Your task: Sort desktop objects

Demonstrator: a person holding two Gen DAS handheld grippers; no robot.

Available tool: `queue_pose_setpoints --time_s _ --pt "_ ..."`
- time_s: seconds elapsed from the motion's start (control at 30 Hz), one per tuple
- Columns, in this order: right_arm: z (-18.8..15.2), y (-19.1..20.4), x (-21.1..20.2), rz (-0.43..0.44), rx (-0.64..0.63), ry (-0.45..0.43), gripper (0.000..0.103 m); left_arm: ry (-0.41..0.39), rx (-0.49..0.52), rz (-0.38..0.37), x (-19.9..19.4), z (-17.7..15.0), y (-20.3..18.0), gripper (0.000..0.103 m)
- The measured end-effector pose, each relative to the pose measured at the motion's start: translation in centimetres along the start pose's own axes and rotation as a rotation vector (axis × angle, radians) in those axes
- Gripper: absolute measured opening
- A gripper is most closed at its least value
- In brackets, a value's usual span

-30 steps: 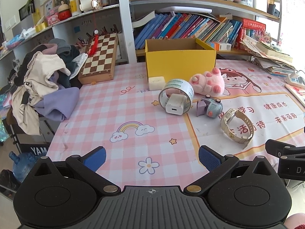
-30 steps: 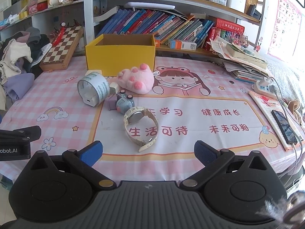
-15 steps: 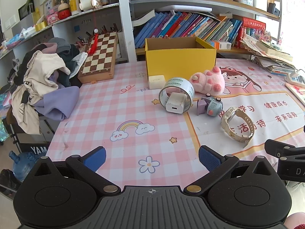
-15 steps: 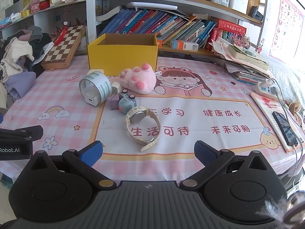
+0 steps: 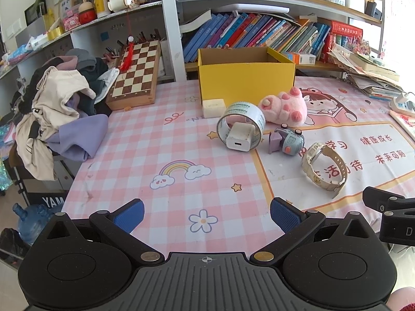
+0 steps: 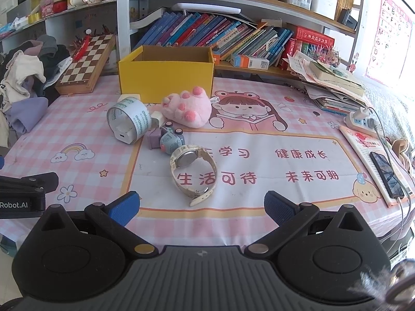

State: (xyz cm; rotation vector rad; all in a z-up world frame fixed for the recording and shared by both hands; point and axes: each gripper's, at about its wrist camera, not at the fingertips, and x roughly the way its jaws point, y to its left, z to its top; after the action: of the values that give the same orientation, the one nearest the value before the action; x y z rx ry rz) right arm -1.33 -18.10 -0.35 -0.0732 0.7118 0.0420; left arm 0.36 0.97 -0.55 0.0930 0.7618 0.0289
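A: Status? What changed over the last second?

B: Barely anything. Right gripper has crept a bit closer to the desk items; they sit slightly lower and larger in its view than a second ago. Left gripper view is basically unchanged. Nothing on the table has moved.

A: Jaws?

B: Both spread wide, both empty. Neither touches anything.

A: Where's the stuff?

B: Loose cluster in front of the box. Watch is nearest the right gripper, lying on the mat, strap looped. Just behind it is the small toy, then the tape roll on edge with a white charger sitting in its hole. Pink plush is next to the box front. White block is at the box's left front corner.

A: Box contents?

B: Can't see the floor of it from either view. Looks open on top.

A: So progress?

B: My read: sorting hasn't started, all items are still out on the table. The right gripper's small advance suggests the watch is first pick, since it's roughly centred between those fingers.

A: Risk?

B: Floppy strap, could swing or slip. Better to pinch the case, I'd guess.
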Motion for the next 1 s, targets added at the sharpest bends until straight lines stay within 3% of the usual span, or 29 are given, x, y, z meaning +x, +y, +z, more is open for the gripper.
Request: queue_pose_setpoints --time_s 1.0 --pt "0.13 -0.28 0.05 0.02 0.001 0.009 0.103 -0.02 0.0 -0.032 -0.43 -0.21 -0.15 0.103"
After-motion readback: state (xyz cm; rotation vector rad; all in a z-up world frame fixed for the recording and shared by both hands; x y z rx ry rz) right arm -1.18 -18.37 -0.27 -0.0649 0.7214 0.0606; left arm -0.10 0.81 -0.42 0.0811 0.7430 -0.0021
